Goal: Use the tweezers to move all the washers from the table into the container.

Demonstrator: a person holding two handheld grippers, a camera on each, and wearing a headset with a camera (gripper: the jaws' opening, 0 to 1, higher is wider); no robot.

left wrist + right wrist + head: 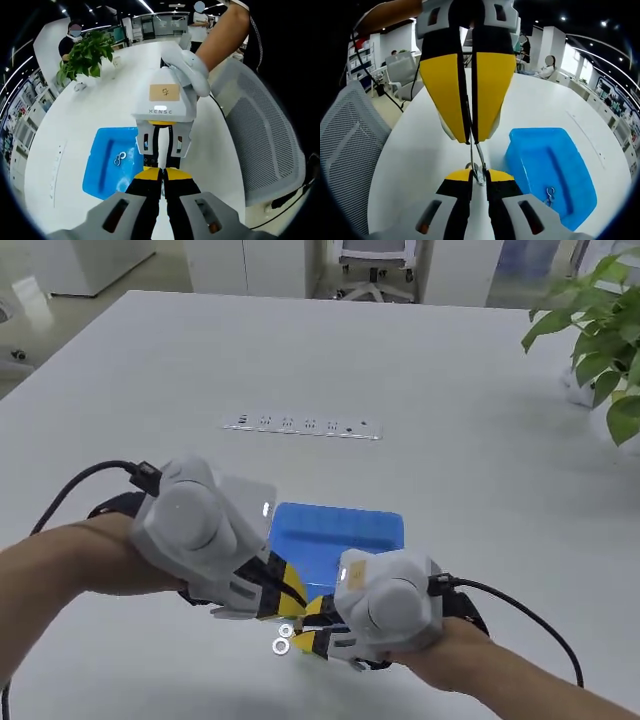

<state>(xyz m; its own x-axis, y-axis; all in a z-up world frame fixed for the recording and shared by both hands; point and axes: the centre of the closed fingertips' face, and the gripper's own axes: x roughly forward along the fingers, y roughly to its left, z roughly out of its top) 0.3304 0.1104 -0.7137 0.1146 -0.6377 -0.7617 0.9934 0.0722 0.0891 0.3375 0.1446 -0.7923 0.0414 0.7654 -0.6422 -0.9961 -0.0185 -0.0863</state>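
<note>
My two grippers meet tip to tip just in front of the blue container (340, 530). The left gripper (288, 592) comes in from the left and the right gripper (318, 632) from the right. Thin metal tweezers (476, 159) run between the two sets of yellow jaws. The left gripper (161, 176) is shut on them, and the right gripper (479, 176) is shut on their other end. Two washers (283, 638) lie on the table under the jaws. More washers (119, 159) lie inside the container (107, 167), and they also show as washers (550, 192) in the container (555, 170).
A white power strip (300, 426) lies further back on the white table (450, 420). A potted plant (600, 330) stands at the right edge. A mesh office chair (260, 125) stands beside the table. Cables trail from both grippers.
</note>
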